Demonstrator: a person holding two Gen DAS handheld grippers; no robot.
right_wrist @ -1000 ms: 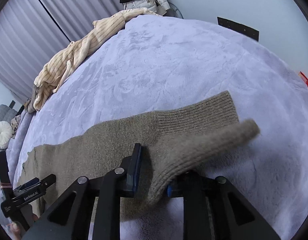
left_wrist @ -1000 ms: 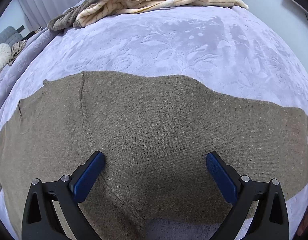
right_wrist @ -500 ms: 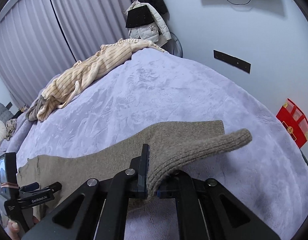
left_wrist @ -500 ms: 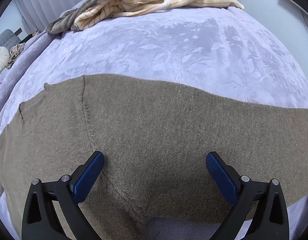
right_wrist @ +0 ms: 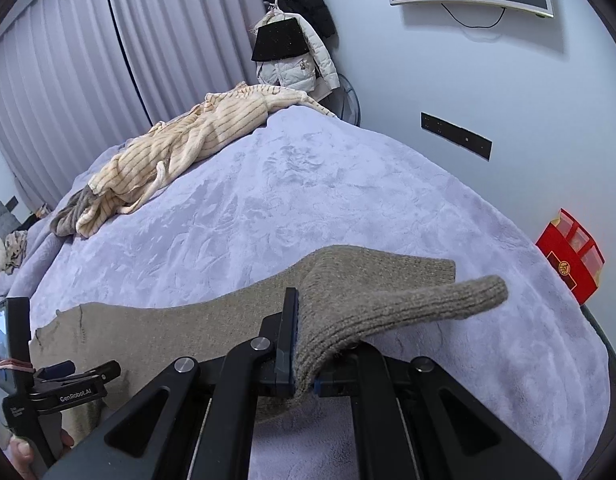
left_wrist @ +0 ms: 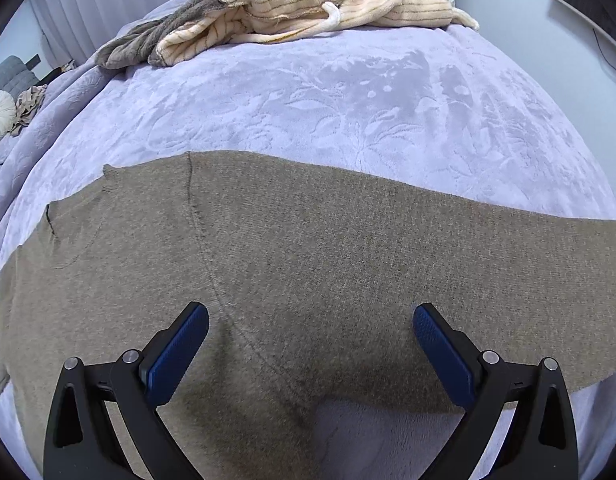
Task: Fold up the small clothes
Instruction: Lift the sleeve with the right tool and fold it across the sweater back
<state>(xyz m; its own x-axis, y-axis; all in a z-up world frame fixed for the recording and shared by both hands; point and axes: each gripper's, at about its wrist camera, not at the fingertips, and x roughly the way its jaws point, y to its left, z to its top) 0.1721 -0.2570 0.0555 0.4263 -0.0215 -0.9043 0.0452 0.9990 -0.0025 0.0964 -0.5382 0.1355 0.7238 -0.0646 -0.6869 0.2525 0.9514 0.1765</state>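
Observation:
A taupe knit sweater (left_wrist: 308,264) lies spread on the lavender bedspread (left_wrist: 347,92). My left gripper (left_wrist: 309,320) is open and hovers just above the sweater near its armpit seam, holding nothing. My right gripper (right_wrist: 304,356) is shut on the sweater's ribbed sleeve cuff (right_wrist: 407,300) and holds it lifted off the bed, the cuff end sticking out to the right. The rest of the sleeve (right_wrist: 180,320) trails left towards the left gripper's handle (right_wrist: 48,392).
A cream striped garment with a grey piece (left_wrist: 292,12) is heaped at the far edge of the bed; it also shows in the right wrist view (right_wrist: 188,148). A red box (right_wrist: 571,264) stands beyond the bed's right edge. Jackets (right_wrist: 292,44) hang on the wall.
My right gripper has lifted the sleeve cuff higher off the bed and tilted up. The left gripper has stayed open over the sweater, shifting slightly.

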